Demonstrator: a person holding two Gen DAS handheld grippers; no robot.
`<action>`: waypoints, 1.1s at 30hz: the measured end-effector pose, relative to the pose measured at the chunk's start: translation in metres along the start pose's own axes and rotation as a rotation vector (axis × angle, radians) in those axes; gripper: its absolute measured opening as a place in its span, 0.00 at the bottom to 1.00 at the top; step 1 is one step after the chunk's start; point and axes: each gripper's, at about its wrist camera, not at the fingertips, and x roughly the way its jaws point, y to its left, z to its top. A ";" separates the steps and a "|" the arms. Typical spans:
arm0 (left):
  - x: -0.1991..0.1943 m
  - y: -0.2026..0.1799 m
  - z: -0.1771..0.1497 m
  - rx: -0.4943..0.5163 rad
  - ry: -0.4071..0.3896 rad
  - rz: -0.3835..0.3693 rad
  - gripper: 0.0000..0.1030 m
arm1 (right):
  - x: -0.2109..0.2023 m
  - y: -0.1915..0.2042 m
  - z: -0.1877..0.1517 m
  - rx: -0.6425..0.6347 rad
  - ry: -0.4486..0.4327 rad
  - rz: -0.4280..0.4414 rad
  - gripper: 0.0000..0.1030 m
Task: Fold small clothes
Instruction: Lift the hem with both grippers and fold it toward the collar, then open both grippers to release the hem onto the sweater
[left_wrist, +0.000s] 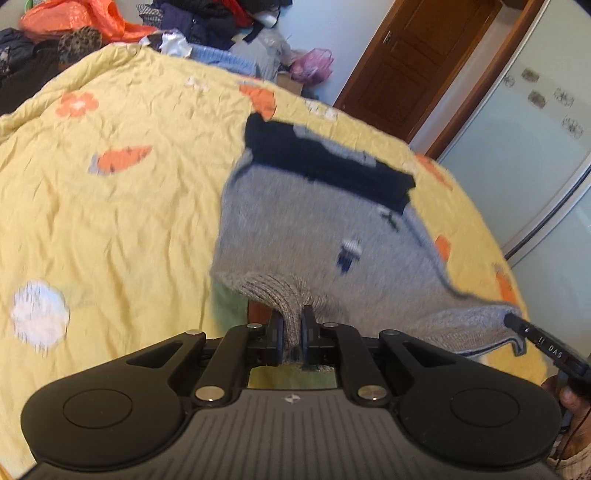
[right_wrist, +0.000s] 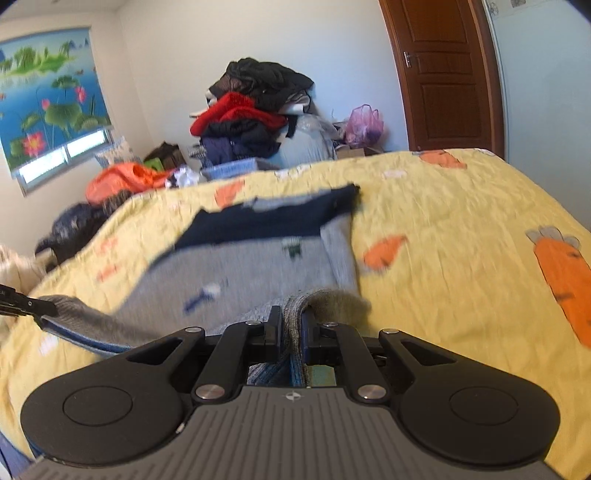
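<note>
A small grey knitted sweater with a dark navy band at its far end is stretched over the yellow bedspread. My left gripper is shut on its ribbed near edge. In the right wrist view the same sweater runs away from me, and my right gripper is shut on another part of that ribbed edge. The right gripper's fingertip shows at the sweater's right corner in the left wrist view. The left gripper's tip pinches the left corner in the right wrist view. The cloth looks blurred.
The bedspread carries orange carrot and white flower prints. A heap of dark and red clothes, an orange bag and a pink bag lie beyond the bed. A brown door stands at the right.
</note>
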 end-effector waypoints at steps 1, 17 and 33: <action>0.000 0.000 0.014 -0.006 -0.007 -0.012 0.08 | 0.007 -0.003 0.011 0.011 0.002 0.004 0.15; 0.159 0.033 0.208 -0.151 0.079 -0.027 0.08 | 0.222 -0.064 0.157 0.192 0.178 -0.039 0.14; 0.299 0.072 0.318 -0.250 0.133 -0.004 0.08 | 0.383 -0.133 0.218 0.304 0.291 -0.066 0.14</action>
